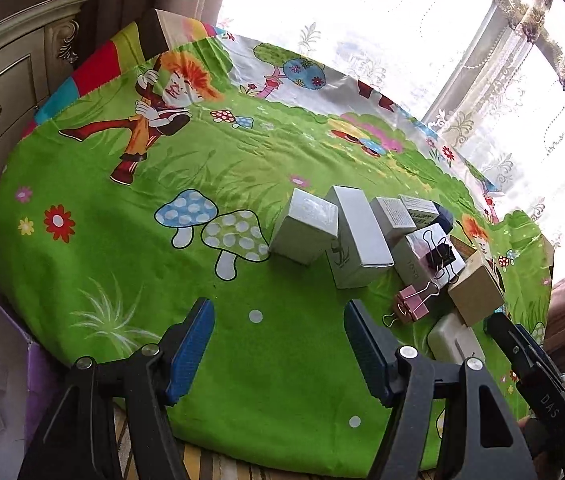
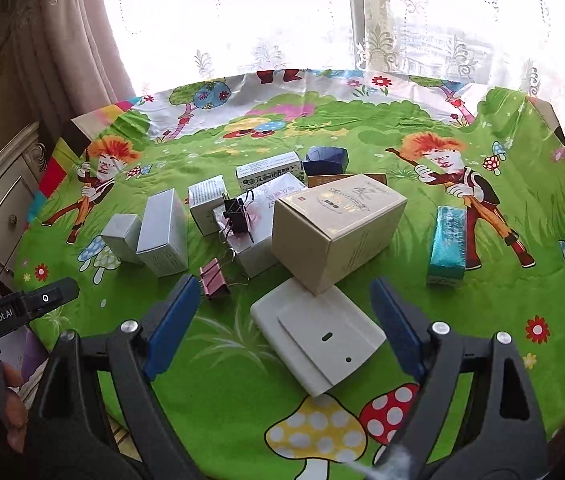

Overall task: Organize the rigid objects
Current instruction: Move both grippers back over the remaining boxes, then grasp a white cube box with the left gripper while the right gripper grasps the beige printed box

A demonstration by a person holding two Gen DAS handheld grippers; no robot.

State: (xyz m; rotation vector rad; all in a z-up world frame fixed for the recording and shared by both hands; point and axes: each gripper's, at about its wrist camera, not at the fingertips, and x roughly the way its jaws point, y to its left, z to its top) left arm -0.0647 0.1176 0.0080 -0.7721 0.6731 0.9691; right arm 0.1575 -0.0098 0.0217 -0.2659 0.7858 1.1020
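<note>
Round table with a loud green cartoon cloth point(image 2: 242, 380), lace-curtained window point(image 2: 282, 20) behind, carved cabinet point(image 1: 6, 92) on the left. Small boxes cluster mid-table: a tan box point(image 2: 334, 228) leaning on a flat white device point(image 2: 318, 336), whose long axis runs near-right to far-left, and a pink binder clip point(image 2: 215, 280) just left. A teal pack point(image 2: 448, 246) stands apart, right. Left gripper point(image 1: 278, 354) and right gripper point(image 2: 282, 324) both gape, holding nothing.
</note>
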